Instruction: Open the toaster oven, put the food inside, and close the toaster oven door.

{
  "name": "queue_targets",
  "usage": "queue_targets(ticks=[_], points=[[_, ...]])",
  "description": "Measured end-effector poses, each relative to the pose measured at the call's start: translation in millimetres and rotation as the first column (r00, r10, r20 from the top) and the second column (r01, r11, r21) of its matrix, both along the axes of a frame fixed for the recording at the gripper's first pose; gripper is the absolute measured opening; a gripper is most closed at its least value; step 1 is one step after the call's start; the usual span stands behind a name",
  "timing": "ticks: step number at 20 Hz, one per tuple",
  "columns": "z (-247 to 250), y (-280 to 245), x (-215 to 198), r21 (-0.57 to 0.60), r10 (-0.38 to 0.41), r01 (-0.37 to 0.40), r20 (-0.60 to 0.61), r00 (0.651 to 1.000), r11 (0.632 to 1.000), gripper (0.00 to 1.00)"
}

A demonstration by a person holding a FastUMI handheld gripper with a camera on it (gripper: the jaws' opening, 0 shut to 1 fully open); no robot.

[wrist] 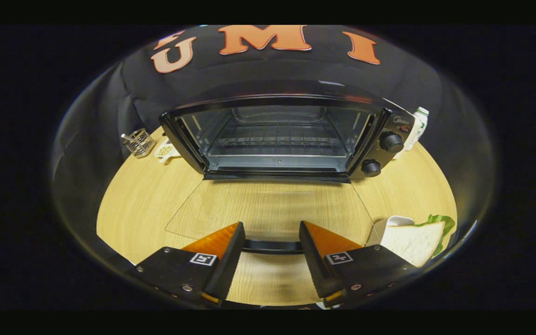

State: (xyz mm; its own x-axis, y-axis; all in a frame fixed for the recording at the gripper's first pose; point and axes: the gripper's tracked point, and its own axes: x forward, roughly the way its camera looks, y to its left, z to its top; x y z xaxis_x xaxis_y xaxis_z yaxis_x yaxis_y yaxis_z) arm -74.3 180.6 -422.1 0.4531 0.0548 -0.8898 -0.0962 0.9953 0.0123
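Claw fingers apart astride door handle; toaster oven open beyond; sandwich just right.

The gripper points forward and slightly down, its two fingers spread wide apart, level with each other, clamping nothing.
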Motion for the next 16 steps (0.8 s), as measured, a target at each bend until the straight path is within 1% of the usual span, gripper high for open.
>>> queue_targets(ticks=[2,6,10,16], points=[[-2,-2,-4,-0.001,0.005,-0.005,-0.010,1.000,1.000,0.70],[-6,-8,-27,-0.016,-0.001,-0.001,-0.113,0.994,1.000,0.70],[-9,-13,-23,-0.042,0.005,-0.009,-0.096,0.995,0.999,0.70],[-10,-10,-24,-0.014,-0.004,0.003,-0.112,0.994,1.000,0.69]])
